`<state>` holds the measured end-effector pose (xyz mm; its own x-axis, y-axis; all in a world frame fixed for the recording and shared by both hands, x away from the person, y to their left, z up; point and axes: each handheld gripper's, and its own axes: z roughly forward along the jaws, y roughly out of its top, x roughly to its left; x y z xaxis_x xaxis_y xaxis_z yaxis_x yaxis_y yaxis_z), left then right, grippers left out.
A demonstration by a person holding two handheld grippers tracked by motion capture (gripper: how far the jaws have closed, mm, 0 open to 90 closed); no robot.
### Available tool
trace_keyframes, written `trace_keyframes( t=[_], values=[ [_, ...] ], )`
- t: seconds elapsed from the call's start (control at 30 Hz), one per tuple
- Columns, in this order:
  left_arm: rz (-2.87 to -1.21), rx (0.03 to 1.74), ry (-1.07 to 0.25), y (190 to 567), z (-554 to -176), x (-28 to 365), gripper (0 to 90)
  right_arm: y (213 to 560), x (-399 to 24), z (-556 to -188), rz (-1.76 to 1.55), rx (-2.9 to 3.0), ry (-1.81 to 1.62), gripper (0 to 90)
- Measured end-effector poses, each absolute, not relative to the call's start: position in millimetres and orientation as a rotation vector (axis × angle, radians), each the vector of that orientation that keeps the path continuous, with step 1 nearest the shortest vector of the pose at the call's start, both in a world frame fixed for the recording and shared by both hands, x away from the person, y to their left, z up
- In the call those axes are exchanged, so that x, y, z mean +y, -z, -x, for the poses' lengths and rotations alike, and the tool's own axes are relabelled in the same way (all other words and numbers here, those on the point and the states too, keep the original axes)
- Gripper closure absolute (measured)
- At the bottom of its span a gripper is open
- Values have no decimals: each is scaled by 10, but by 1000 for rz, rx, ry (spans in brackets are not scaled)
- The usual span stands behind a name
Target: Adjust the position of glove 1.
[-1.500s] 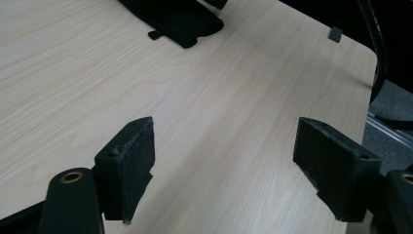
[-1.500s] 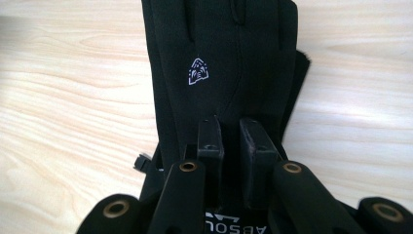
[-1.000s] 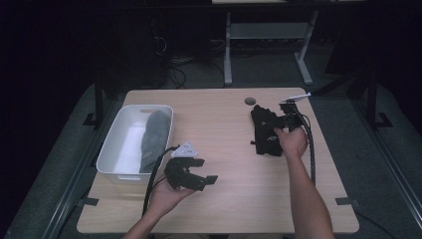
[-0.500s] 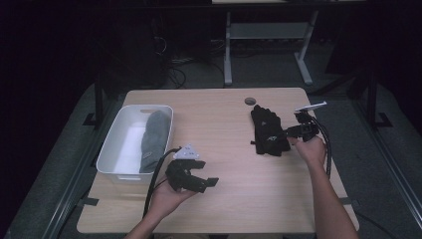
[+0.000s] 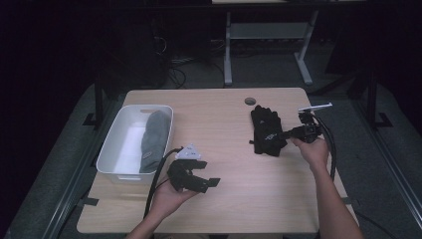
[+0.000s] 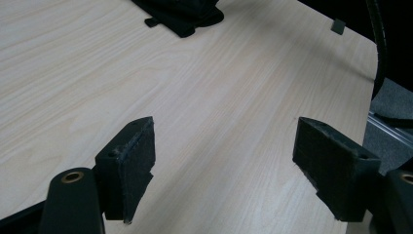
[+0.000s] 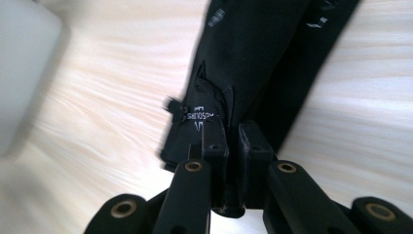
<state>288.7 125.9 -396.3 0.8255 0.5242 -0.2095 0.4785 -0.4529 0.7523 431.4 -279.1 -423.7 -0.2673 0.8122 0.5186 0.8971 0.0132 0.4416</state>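
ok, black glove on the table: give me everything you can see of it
The black glove lies flat on the right half of the light wood table, fingers toward the far edge, cuff toward the person. It looks like matte fabric with small white markings and a printed tag near the cuff. The right gripper has just closed its jaws on the cuff edge. Whether it is one glove or a stacked pair is unclear.

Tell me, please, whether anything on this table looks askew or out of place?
Nothing stands out. A grey glove lies in the white bin; the right tool is shut on the black glove's edge.
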Motion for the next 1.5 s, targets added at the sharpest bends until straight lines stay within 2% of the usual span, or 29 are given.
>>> trace_keyframes(
  t=[0.17,0.33,0.47,0.53,0.7,0.87,1.0,1.5],
  values=[
    [-2132,724,-60,3966,-2873,1241,234,4245,-2734,-4252,1818,-2058,1203,837],
    [-2128,729,-66,3954,-2871,1248,234,4315,-2684,-4221,1856,-2062,1139,800],
    [-2131,727,-69,3950,-2875,1245,234,4340,-2637,-4237,1847,-2161,980,517],
    [-2133,725,-70,3954,-2880,1240,234,4282,-2632,-4221,1887,-2238,991,482],
    [-2134,731,-82,3961,-2903,1241,234,4199,-2517,-4266,1846,-2410,1066,552],
    [-2134,736,-100,3977,-2938,1234,234,4299,-2320,-4361,1815,-2541,938,587],
    [-2140,733,-115,4004,-2963,1221,234,4402,-2252,-4370,1770,-2560,917,603],
    [-2132,752,-143,4061,-3008,1192,234,4443,-2080,-4152,1578,-2668,928,627]
  ],
)
